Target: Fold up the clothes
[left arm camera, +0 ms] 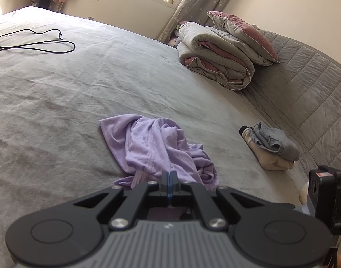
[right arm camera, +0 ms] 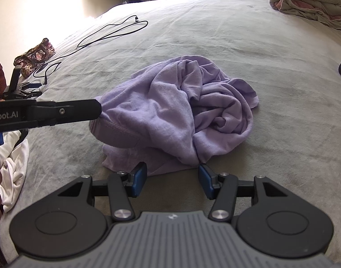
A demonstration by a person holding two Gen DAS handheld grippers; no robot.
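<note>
Left gripper point(left arm camera: 169, 176): jaws pressed together, pinching an edge of the lilac garment point(left arm camera: 157, 147). From the right wrist view it reaches in from the left, and the fabric at its tip is pulled up off the bed.

Right gripper point(right arm camera: 172, 182): jaws spread, blue pads point(right arm camera: 140, 182) bare, nothing between them. It hovers just at the near edge of the garment; whether it touches the fabric cannot be told.

Lilac garment: crumpled in a heap, roughly mid-bed, on the grey bedcover point(left arm camera: 58, 89). Heavy folds, no flat layer visible.

Surroundings:
- Black cable point(left arm camera: 34, 42) looped on the far part of the bed, well apart from the garment.
- Folded grey-and-pink duvet point(left arm camera: 217, 60) with a pillow point(left arm camera: 244, 35) on top, far right.
- Small stack of folded clothes point(left arm camera: 271, 149), grey on cream, near the right side of the bed.
- White cloth point(right arm camera: 13, 167) at the left edge in the right wrist view.
- Patterned pouch point(right arm camera: 35, 55) beside the cable.
</note>
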